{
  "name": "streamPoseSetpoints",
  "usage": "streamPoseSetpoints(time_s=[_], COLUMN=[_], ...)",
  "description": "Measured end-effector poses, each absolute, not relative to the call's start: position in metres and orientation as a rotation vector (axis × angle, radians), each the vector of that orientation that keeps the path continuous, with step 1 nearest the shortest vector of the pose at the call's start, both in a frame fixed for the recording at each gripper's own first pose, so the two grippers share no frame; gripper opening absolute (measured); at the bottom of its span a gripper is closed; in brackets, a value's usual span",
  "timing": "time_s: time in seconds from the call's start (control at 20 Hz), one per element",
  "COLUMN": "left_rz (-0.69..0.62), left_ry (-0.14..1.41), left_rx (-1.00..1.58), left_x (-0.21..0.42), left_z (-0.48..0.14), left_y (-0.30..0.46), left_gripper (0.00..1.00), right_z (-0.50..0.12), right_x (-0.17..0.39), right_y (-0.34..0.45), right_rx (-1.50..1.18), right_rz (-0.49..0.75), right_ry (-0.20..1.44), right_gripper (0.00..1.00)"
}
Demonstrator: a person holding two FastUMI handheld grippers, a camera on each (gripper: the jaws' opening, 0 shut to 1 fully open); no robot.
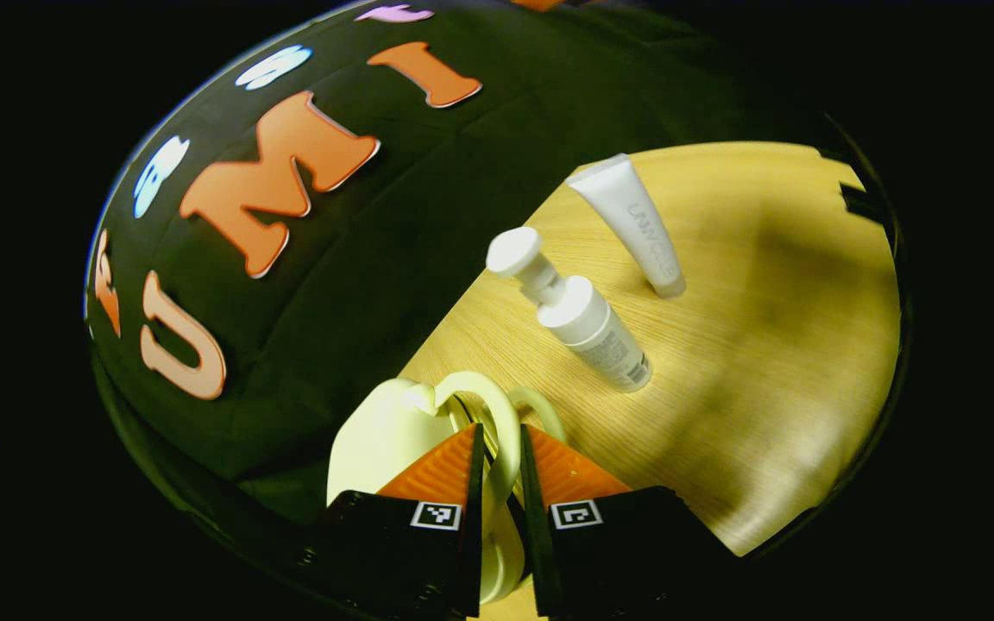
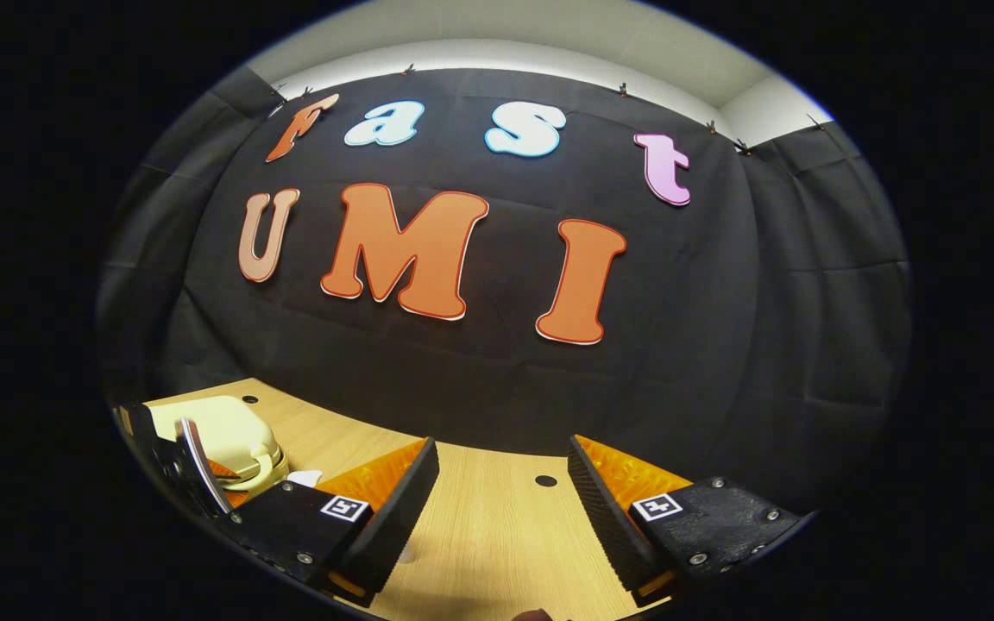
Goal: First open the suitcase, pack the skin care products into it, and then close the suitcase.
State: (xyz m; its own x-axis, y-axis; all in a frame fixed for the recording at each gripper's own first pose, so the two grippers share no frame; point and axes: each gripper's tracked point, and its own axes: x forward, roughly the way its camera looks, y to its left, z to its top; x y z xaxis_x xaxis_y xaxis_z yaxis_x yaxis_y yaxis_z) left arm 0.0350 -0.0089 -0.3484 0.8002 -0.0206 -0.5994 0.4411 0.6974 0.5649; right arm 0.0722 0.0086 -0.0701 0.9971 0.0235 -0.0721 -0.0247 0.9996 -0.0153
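Observation:
A pale yellow suitcase (image 1: 376, 435) sits at the table's edge by the black cloth wall. My left gripper (image 1: 501, 435) is shut on its looped handle (image 1: 504, 405), which runs up between the two fingers. Beyond it on the table stand a white pump bottle (image 1: 588, 323) and a white tube (image 1: 635, 226) on its cap. In the right gripper view the suitcase (image 2: 221, 427) lies at the far left with the left gripper (image 2: 191, 461) on it. My right gripper (image 2: 504, 470) hovers open over the wood with nothing between its fingers.
The wooden table (image 1: 764, 345) reaches to the right of the bottles. In the right gripper view the table (image 2: 497, 535) has a small round hole (image 2: 545, 480) near the cloth wall, which closes off its far side.

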Motion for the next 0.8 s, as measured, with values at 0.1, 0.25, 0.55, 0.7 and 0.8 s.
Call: streamPoseSetpoints(time_s=[0.1,0.25,0.55,0.7,0.8], left_rz=[-0.242,-0.207,-0.13,-0.083,-0.036], left_ry=[0.626,0.634,0.553,0.525,0.491], left_rx=[0.624,0.457,0.339,0.233,0.185], left_x=[0.042,0.053,0.08,0.086,0.091], left_z=[-0.335,-0.32,-0.266,-0.233,-0.207], left_y=[-0.006,0.002,0.04,0.07,0.101], left_gripper=[0.24,0.24,0.1,0.1,0.09], right_z=[-0.067,-0.064,-0.056,-0.051,-0.049], right_x=[0.074,0.079,0.085,0.091,0.095], right_y=[0.011,0.02,0.039,0.048,0.055], right_rx=[-0.018,-0.016,-0.016,-0.024,-0.025], right_rz=[0.02,0.019,0.027,0.032,0.035], right_ry=[0.067,0.065,0.055,0.048,0.047], right_gripper=[0.95,0.95,0.95,0.95,0.95])
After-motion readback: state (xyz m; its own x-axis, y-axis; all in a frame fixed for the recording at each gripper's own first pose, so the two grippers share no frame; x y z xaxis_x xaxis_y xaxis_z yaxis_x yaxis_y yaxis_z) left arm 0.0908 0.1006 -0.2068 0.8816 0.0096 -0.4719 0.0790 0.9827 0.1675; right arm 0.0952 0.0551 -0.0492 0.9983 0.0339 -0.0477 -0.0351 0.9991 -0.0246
